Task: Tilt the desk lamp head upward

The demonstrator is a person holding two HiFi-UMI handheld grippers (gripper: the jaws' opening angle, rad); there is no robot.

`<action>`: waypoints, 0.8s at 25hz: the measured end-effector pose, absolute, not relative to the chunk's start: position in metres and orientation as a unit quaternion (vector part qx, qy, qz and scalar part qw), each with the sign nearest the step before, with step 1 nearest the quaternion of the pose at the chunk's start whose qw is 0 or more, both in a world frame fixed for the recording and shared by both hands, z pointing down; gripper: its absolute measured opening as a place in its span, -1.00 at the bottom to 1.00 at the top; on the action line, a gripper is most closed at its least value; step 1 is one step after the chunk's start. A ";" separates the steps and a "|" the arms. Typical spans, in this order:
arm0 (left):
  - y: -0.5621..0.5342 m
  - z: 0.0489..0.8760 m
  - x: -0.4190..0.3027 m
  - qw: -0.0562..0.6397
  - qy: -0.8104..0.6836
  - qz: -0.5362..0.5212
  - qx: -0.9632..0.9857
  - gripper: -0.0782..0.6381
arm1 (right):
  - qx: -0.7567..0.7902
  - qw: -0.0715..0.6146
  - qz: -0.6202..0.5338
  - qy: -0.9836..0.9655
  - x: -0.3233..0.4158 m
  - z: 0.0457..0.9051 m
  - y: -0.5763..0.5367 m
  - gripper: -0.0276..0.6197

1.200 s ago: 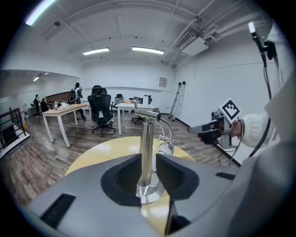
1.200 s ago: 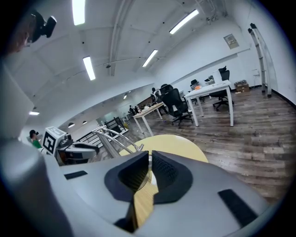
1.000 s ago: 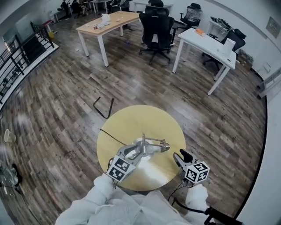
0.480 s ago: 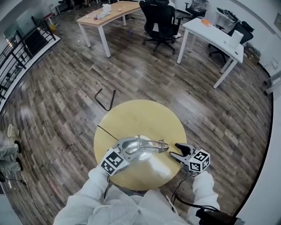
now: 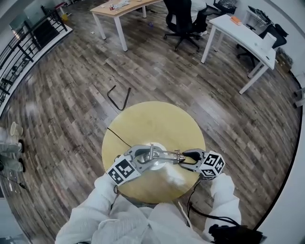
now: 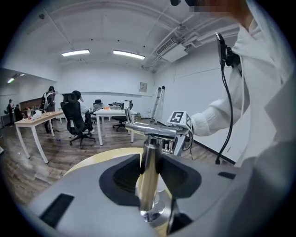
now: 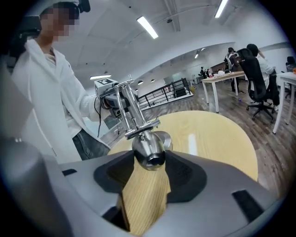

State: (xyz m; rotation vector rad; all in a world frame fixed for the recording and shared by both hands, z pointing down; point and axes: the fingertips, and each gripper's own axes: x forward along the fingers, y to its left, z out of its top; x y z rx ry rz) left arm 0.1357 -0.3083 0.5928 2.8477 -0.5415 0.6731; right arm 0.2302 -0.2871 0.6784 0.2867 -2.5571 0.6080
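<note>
The desk lamp (image 5: 161,153) stands on the round table (image 5: 152,119) toward the person's side — its head (image 7: 149,150) out to the right of its post (image 6: 149,171) — and a cable (image 5: 119,138) runs from it leftward to the table's edge. Behind the table a bent bar (image 5: 119,97) lies on the floor; farther back, an office chair (image 5: 183,19) stands between the left desk (image 5: 119,6) and the right desk (image 5: 243,34).

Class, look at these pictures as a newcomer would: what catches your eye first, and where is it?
A shiny metal desk lamp stands near the middle of the round yellow table. The left tool, its jaws just closed further, clamps the upright post; the right tool, jaws likewise just closed further, grips the lamp head.
</note>
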 end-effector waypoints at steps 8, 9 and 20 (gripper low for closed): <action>-0.310 0.593 0.138 0.080 -0.181 0.262 0.945 -0.43 | 0.124 0.249 0.234 -0.931 0.234 0.673 -0.289 -0.27; -0.311 0.593 0.140 0.081 -0.182 0.263 0.944 -0.43 | 0.130 0.247 0.235 -0.931 0.236 0.671 -0.289 -0.27; -0.307 0.599 0.144 0.088 -0.172 0.280 0.941 -0.42 | 0.163 0.271 0.220 -0.923 0.248 0.662 -0.278 -0.30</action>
